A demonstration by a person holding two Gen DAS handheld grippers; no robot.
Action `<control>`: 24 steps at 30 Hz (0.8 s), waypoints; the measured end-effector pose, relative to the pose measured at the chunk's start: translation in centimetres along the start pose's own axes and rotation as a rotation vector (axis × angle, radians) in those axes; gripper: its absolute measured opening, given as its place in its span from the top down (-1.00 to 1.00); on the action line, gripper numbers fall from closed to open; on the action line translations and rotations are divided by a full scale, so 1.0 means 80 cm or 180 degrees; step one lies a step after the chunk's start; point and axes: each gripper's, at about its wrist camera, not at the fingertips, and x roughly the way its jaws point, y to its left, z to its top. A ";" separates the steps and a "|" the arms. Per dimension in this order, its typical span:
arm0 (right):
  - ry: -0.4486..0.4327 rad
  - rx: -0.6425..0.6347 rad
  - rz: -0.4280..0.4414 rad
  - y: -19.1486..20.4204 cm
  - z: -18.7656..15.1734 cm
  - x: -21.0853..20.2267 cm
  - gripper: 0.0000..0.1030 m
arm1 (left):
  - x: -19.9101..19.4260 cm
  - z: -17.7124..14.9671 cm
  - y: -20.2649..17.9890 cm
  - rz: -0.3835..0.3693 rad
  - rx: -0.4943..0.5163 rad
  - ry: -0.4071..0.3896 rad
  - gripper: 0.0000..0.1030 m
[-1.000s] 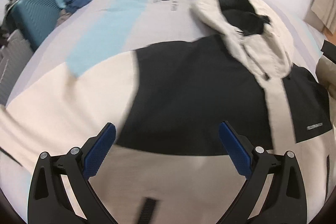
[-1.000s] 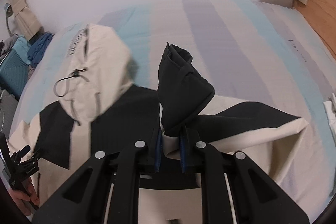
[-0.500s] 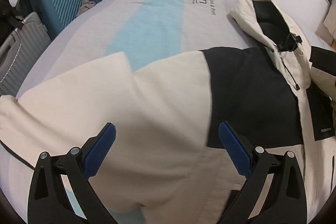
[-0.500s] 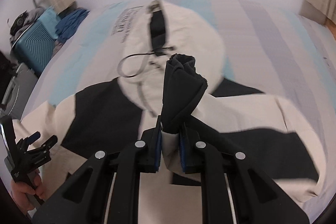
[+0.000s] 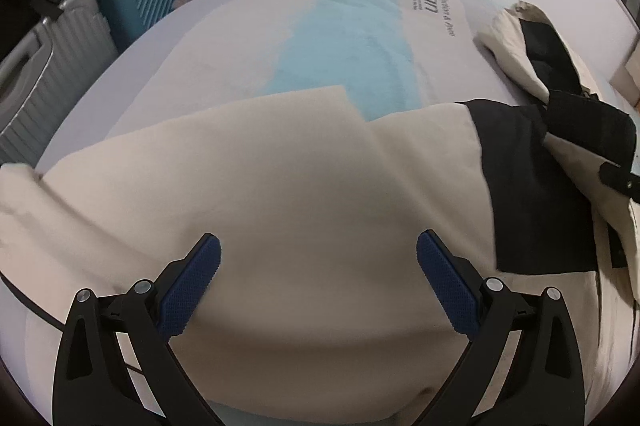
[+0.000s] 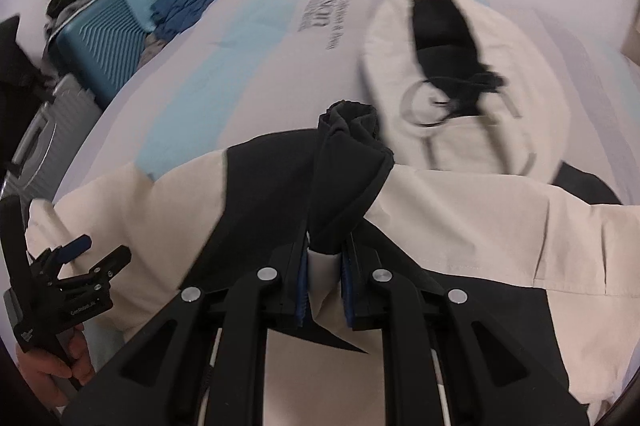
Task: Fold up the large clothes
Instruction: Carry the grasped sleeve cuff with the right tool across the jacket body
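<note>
Both grippers point down over the bed (image 5: 248,38). The left gripper (image 5: 318,276) hangs with jaws wide apart, empty; the right gripper (image 6: 325,276) is clamped on a black sleeve cuff (image 6: 348,170). One jacket (image 5: 280,226) – cream and black, hooded – lies spread on the bed beside two suitcases.

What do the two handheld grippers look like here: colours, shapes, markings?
Both are black plastic two-finger tools with triangular cut-outs, silver pivot screws and blue textured pads. The left gripper shows its pads clearly. The right gripper matches it. In the right wrist view, the left tool's body bears small white lettering, too small to read.
</note>
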 end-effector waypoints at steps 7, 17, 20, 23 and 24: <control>0.0110 -0.0221 0.0124 0.080 -0.012 0.022 0.75 | -0.009 -0.007 0.032 0.0032 0.0022 -0.0029 -0.87; 0.0245 -0.0422 0.0206 0.151 -0.043 0.042 0.75 | -0.008 -0.018 0.075 0.0114 -0.0109 0.0045 -0.87; 0.0283 -0.0458 0.0232 0.164 -0.051 0.046 0.75 | -0.006 -0.018 0.076 0.0085 -0.0160 0.0059 -0.87; 0.0313 -0.0494 0.0235 0.169 -0.059 0.051 0.75 | -0.001 -0.020 0.081 0.0058 -0.0255 0.0085 -0.87; 0.0321 -0.0495 0.0235 0.170 -0.062 0.052 0.75 | 0.001 -0.021 0.080 0.0060 -0.0260 0.0085 -0.87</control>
